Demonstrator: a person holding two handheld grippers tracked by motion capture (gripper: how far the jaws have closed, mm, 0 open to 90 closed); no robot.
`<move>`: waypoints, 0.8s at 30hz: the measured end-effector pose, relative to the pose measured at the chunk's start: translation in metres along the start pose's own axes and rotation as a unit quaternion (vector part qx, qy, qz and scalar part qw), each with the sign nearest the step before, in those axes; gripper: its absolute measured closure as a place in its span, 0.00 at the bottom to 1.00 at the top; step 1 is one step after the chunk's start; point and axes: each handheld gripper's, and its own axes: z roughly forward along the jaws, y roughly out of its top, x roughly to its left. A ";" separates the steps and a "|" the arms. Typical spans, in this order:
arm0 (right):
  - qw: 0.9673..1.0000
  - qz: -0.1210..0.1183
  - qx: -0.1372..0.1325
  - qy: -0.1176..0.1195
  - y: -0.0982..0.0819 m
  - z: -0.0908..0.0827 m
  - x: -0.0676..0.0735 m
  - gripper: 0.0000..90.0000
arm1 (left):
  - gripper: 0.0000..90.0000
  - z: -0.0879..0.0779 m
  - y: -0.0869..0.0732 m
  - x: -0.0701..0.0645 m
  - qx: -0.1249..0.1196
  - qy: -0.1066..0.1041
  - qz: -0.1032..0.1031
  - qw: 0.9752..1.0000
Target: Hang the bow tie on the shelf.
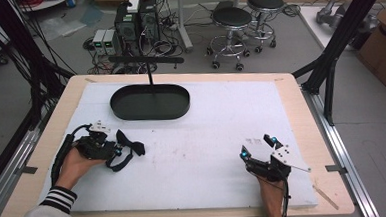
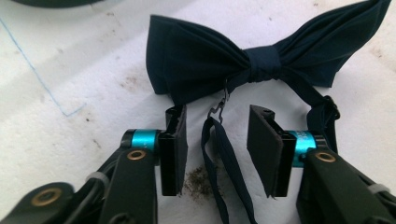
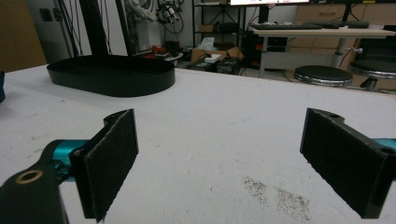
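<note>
- Straddling the thin strap (image 2: 219, 154) of the navy bow tie (image 2: 261, 60), the left hand-held gripper (image 2: 217, 149) stood part open, holding nothing; the tie lay flat on the white tabletop (image 1: 208, 152), just ahead of the jaws.
- A sound pick-up, in my judgement, called for lowering until the pads flanked the strap near its metal hook (image 2: 222, 105), then closing squarely.
- The right hand-held gripper (image 3: 219, 163) rested wide open and empty, well apart.
- The black oval tray (image 1: 150, 101) sat at the far side.
- The strap's lower run was cut off by the frame edge; its clasp was partly hidden behind a jaw.
</note>
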 end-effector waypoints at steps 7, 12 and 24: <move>1.000 -0.002 -0.002 -0.001 0.000 0.000 0.000 0.12 | 0.75 0.001 0.001 -0.001 0.004 0.004 -0.005 1.000; 1.000 -0.002 -0.002 -0.001 0.000 0.000 0.001 0.12 | 0.80 0.002 0.002 -0.002 0.008 0.001 -0.004 1.000; 1.000 0.002 -0.002 -0.001 0.000 0.000 0.000 0.12 | 0.89 0.003 0.003 -0.004 0.006 0.006 -0.005 1.000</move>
